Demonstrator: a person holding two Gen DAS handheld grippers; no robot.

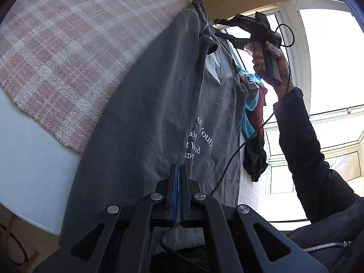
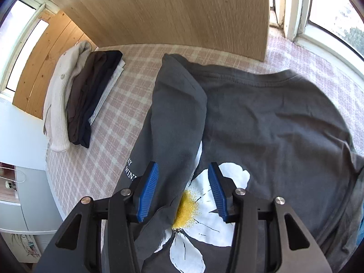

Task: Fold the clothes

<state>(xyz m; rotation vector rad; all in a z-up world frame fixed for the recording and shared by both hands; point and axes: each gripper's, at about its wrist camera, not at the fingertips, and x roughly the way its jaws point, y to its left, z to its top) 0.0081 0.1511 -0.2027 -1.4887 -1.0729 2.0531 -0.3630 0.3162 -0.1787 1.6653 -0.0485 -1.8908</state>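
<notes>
A dark grey T-shirt (image 2: 273, 118) with a white and yellow daisy print (image 2: 204, 204) lies spread on a pink plaid blanket (image 2: 127, 86). Its left side is folded over the middle as a long flap (image 2: 173, 118). My right gripper (image 2: 183, 166) hovers open above the flap's edge, and its blue pads (image 2: 147, 191) are clear of the cloth. The left wrist view shows the same T-shirt (image 1: 141, 125) with white lettering (image 1: 198, 141). There my left gripper (image 1: 178, 166) is shut with nothing between its pads. The right gripper (image 1: 219, 28) shows open at the shirt's far end, held in a hand.
A stack of folded clothes (image 2: 84, 95) sits on the blanket at the left, before a wooden board (image 2: 159, 11). Beyond the shirt lies a heap of blue, red and black garments (image 1: 254, 118). A dark sleeve (image 1: 302, 147) and a cable (image 1: 238, 150) cross near the windows (image 1: 329, 68).
</notes>
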